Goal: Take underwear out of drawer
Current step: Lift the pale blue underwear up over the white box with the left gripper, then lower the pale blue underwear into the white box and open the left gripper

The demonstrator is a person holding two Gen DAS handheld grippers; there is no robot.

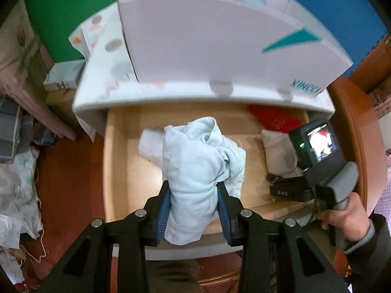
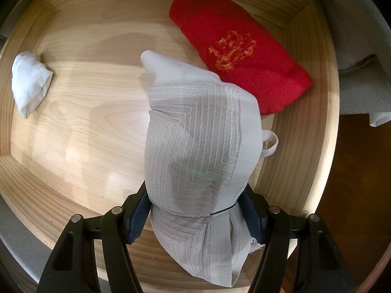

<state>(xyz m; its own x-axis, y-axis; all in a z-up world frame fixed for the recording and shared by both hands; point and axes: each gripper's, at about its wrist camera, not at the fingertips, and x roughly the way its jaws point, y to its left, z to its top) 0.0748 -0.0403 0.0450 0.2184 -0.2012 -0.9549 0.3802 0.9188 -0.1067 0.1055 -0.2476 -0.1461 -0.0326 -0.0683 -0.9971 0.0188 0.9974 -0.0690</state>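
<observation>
Between your left gripper's (image 1: 194, 208) blue pads, a bunched pale blue garment (image 1: 198, 168) is pinched, hanging above the open wooden drawer (image 1: 122, 171). Your right gripper (image 2: 195, 216) points down into that drawer, its fingers pressing either side of a grey-white ribbed garment (image 2: 193, 151) that stands on the drawer floor. Just beyond it lies a folded red cloth (image 2: 239, 48) with orange embroidery. Far left in the drawer sits a small white rolled piece (image 2: 30, 81). Your right hand (image 1: 347, 217) grips the handle at the near right.
</observation>
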